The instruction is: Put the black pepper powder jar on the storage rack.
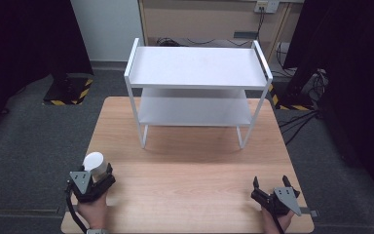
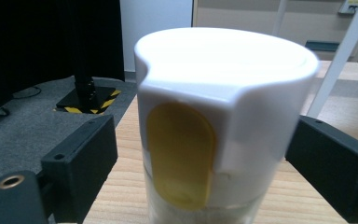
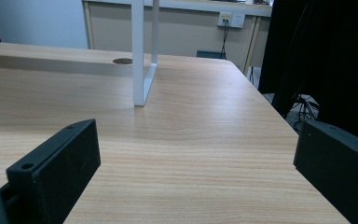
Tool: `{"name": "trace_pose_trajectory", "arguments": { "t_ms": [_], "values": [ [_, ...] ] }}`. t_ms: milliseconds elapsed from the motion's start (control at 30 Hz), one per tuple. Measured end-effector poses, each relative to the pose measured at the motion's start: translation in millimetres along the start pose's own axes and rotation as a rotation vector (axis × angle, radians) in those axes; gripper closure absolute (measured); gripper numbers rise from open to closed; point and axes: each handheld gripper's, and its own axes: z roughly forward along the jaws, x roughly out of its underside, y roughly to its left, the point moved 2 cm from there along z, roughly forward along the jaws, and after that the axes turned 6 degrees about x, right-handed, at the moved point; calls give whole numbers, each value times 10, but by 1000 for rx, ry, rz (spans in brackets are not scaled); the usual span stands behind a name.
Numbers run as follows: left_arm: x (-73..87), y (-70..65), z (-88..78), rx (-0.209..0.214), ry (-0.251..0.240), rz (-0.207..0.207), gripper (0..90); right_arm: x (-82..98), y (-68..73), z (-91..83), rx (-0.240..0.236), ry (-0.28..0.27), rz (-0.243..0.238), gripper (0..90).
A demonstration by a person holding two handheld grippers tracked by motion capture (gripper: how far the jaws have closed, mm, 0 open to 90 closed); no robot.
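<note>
A white cylindrical container (image 1: pixel 94 163) with a white lid and a yellow oval tab (image 2: pixel 182 154) stands on the wooden table (image 1: pixel 190 170) at the front left. My left gripper (image 1: pixel 95 176) is open around it, one jaw on each side. A small gap shows beside the left jaw, and the right jaw sits close against the container's body (image 2: pixel 223 140). My right gripper (image 1: pixel 271 184) rests at the front right of the table, open with nothing between its fingers (image 3: pixel 56 163).
A white two-tier shelf rack (image 1: pixel 197 68) stands at the back middle of the table, and one of its legs (image 3: pixel 140 56) rises ahead of the right gripper. Bare tabletop lies between the rack and both grippers. Cables and dark curtains lie beyond the table's right edge.
</note>
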Motion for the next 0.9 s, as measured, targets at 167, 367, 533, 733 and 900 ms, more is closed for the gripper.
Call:
{"name": "trace_pose_trajectory", "arguments": {
  "t_ms": [167,367,533,733,900],
  "values": [
    [18,1,27,3,-13,11,130,-1,-1,0,1,1,2,3],
    [44,-17,36,-2,-30,32,191,-3,-1,1,0,2,1,4],
    [48,-49,38,-12,-35,52,243,-3,-5,1,-1,2,2,4],
    [39,-61,43,-11,-41,73,293,-3,-5,1,-2,2,1,4],
    [46,-51,49,-8,-44,65,297,-2,-10,0,-4,2,3,4]
  ]
}}
